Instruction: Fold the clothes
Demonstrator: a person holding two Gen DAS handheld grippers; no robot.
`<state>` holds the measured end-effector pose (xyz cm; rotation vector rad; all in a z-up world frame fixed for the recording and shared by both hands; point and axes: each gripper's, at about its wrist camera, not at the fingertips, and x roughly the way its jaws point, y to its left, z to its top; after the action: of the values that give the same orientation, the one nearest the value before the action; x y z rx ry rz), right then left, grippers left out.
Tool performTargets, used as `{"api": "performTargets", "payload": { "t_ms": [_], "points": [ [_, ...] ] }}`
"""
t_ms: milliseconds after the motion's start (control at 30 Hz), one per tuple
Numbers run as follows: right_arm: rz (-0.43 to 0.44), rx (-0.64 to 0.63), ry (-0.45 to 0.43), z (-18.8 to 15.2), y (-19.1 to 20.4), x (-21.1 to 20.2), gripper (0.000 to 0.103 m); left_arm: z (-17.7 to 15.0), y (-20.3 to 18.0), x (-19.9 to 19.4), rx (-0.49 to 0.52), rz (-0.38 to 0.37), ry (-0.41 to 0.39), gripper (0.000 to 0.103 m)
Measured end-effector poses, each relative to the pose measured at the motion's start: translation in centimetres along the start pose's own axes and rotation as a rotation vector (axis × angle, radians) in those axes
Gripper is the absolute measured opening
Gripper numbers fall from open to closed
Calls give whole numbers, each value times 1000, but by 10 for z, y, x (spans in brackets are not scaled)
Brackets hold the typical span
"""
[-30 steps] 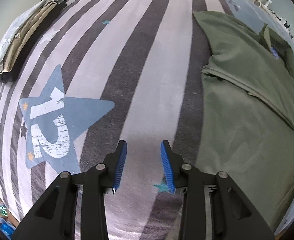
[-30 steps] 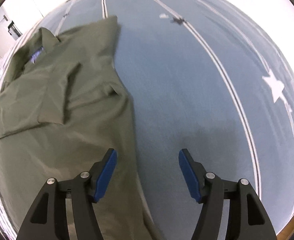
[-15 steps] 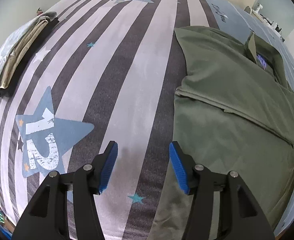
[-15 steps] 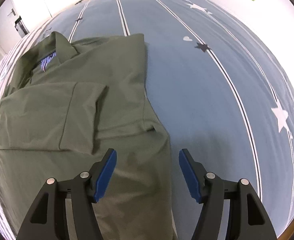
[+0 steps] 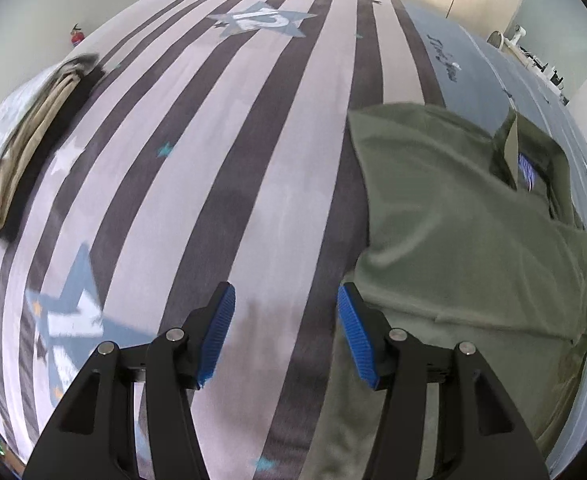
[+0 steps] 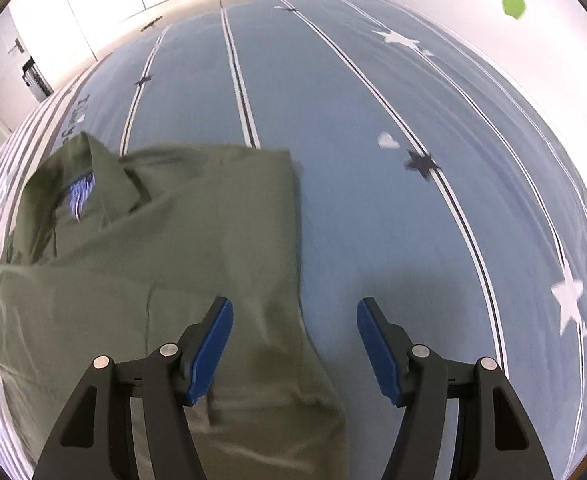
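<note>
An olive green collared shirt [image 5: 465, 240] lies flat on the bed with its sleeves folded in; it also shows in the right wrist view [image 6: 165, 248]. Its collar with a blue striped label [image 6: 79, 196] points away. My left gripper [image 5: 285, 332] is open and empty, above the shirt's left edge and the striped cover. My right gripper [image 6: 293, 348] is open and empty, above the shirt's right edge, its left finger over the cloth.
The bed cover is grey-and-white striped [image 5: 197, 168] on the left and blue with thin lines [image 6: 373, 160] on the right. A stack of folded clothes [image 5: 25, 140] lies at the far left edge. White cupboards stand behind the bed.
Both grippers have pulled back and up from the bed, so more of the shirt and room shows. The left jaws have opened wider.
</note>
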<state>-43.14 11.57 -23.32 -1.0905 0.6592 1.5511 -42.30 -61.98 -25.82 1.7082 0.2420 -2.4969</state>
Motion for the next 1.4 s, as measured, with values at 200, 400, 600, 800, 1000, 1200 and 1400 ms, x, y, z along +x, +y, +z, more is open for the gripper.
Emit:
{"api": "performTargets", "payload": {
  "t_ms": [200, 400, 600, 800, 1000, 1200, 1400],
  "points": [
    [-4, -52, 16, 38, 12, 24, 61, 50, -21, 19, 15, -32, -19, 51],
    [7, -36, 37, 69, 14, 48, 61, 102, -43, 48, 30, -50, -18, 51],
    [11, -12, 61, 87, 13, 66, 61, 138, -60, 68, 37, -57, -18, 51],
    [12, -48, 68, 89, 24, 74, 61, 149, -74, 77, 54, -50, -18, 51],
    [101, -102, 7, 90, 47, 61, 61, 150, -96, 69, 72, -143, -40, 51],
    [240, -230, 23, 87, 101, 53, 61, 149, -150, 67, 146, -364, 13, 51],
    [258, -284, 76, 85, 123, 74, 61, 149, -197, 88, 196, -417, 84, 51]
  ]
}}
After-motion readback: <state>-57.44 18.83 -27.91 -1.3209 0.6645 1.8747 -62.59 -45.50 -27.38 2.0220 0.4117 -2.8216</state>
